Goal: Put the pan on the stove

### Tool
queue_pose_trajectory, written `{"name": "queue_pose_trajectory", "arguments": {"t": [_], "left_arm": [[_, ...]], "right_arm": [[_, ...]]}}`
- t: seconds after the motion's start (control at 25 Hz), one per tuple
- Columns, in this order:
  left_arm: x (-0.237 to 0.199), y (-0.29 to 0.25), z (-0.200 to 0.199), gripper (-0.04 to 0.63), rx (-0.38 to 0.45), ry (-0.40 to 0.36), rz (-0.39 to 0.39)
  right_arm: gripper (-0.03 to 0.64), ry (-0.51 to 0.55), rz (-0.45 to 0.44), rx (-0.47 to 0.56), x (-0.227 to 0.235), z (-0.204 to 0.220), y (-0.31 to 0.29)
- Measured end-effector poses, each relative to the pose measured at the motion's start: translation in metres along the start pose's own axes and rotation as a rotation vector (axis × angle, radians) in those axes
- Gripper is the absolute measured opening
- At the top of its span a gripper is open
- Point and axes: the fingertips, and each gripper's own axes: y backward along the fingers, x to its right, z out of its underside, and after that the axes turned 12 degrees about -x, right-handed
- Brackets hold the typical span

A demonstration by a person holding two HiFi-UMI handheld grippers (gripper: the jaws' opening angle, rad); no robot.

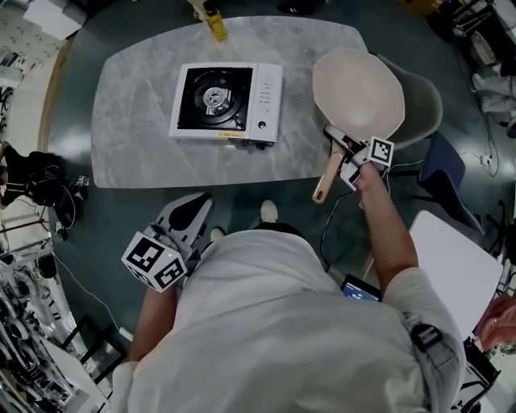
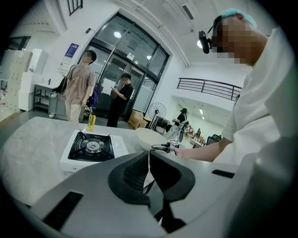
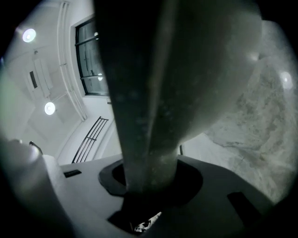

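A cream pan [image 1: 359, 93] with a wooden-tipped handle [image 1: 326, 179] is over the marble table's [image 1: 137, 153] right end. My right gripper [image 1: 348, 161] is shut on the handle just behind the bowl. In the right gripper view the handle [image 3: 139, 116] fills the space between the jaws, with the pan's underside [image 3: 219, 60] above. The white portable stove [image 1: 227, 101] stands mid-table, left of the pan, its black burner bare. My left gripper [image 1: 189, 218] hangs low near my body, off the table, shut on nothing. It faces the stove [image 2: 91, 148] and the pan [image 2: 149, 137].
A yellow bottle [image 1: 216, 24] stands at the table's far edge behind the stove. A grey chair [image 1: 423, 105] sits right of the pan, and a white board [image 1: 451, 258] lies lower right. Two people [image 2: 79, 88] stand beyond the table.
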Motion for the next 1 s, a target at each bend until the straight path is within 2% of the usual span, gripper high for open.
{"name": "queue_pose_trajectory", "arguments": {"t": [0.32,0.56,1.0], "left_arm": [[0.000,0.007,0.003,0.021,0.049,0.007,0.011],[-0.008,0.025,0.011,0.021,0.093,0.039,-0.025],[-0.032,0.071,0.032,0.021,0.146,0.134,-0.144]], "right_arm": [[0.144,0.054,-0.025,-0.172,-0.066,0.019,-0.030],[0.144,0.089,-0.074,-0.328,-0.104,0.043,-0.083],[0.144,0.105,-0.108,-0.643,-0.122,0.099,-0.189]]}}
